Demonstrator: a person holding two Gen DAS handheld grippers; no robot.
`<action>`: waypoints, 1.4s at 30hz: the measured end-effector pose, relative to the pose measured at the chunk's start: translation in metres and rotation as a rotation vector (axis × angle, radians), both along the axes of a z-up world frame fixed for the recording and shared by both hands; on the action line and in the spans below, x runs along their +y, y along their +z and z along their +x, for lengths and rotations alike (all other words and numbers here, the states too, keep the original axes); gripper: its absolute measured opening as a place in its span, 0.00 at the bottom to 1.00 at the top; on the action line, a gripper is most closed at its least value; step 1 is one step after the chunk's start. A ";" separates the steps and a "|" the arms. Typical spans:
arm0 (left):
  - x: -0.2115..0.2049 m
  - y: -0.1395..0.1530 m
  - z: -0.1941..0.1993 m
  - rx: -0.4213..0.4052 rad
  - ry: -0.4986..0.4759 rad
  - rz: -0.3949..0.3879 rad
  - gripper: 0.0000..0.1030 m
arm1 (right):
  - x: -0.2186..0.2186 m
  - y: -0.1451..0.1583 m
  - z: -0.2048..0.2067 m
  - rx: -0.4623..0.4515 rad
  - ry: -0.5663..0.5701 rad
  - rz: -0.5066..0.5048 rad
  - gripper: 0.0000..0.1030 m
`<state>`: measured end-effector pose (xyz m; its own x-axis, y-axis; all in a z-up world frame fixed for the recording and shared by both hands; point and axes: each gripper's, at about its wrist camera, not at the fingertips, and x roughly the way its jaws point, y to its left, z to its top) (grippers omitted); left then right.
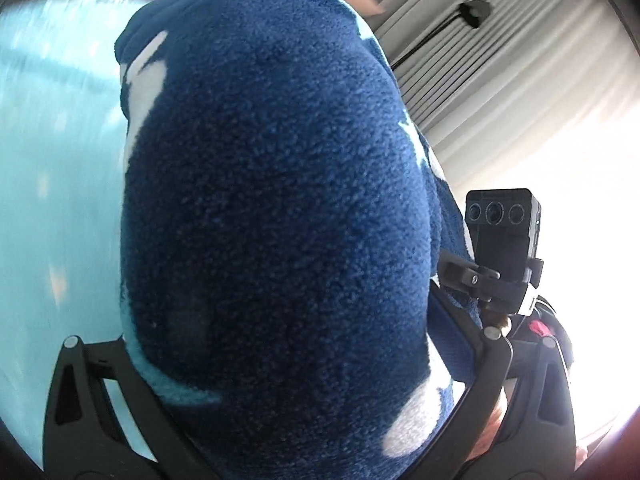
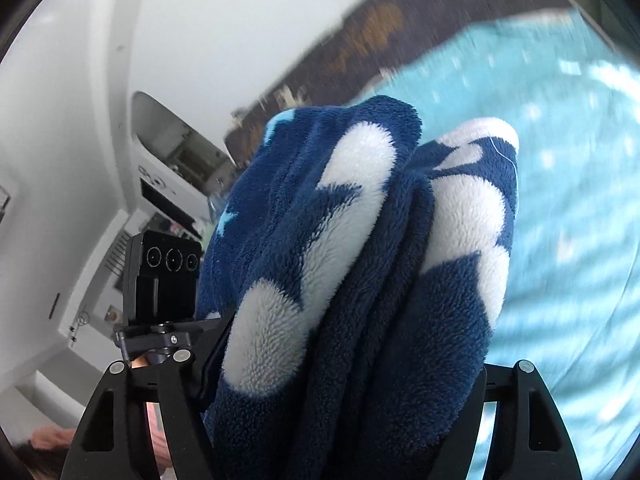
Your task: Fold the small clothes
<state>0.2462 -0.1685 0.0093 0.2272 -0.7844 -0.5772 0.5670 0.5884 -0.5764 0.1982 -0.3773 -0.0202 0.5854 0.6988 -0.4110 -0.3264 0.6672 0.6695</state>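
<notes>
Fleece garment (image 2: 360,280), navy with white patches, bunches thick between both my tongs, left tongs (image 1: 280,360) and right tongs (image 2: 340,400) each clamped wide on it, turquoise bedspread (image 2: 560,200) lying beyond.

Behind the work: bedding, curtain, wall

I see a pale turquoise bedspread (image 1: 48,200) filling the left of the left view, a pleated grey curtain (image 1: 500,80) upper right with a black lamp (image 1: 474,10), and in the right view a white wall (image 2: 224,20) upper left.
</notes>
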 end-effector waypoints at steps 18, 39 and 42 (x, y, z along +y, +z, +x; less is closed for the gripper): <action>-0.104 -0.046 0.223 -0.036 0.224 0.248 1.00 | -0.090 -0.002 0.253 0.072 -0.240 -0.025 0.74; -0.052 -0.037 0.169 -0.121 0.258 0.147 0.99 | -0.110 -0.011 0.179 0.049 -0.394 -0.247 0.77; -0.029 -0.008 0.121 -0.191 0.235 0.119 0.99 | -0.096 0.013 0.120 -0.011 -0.367 -0.291 0.77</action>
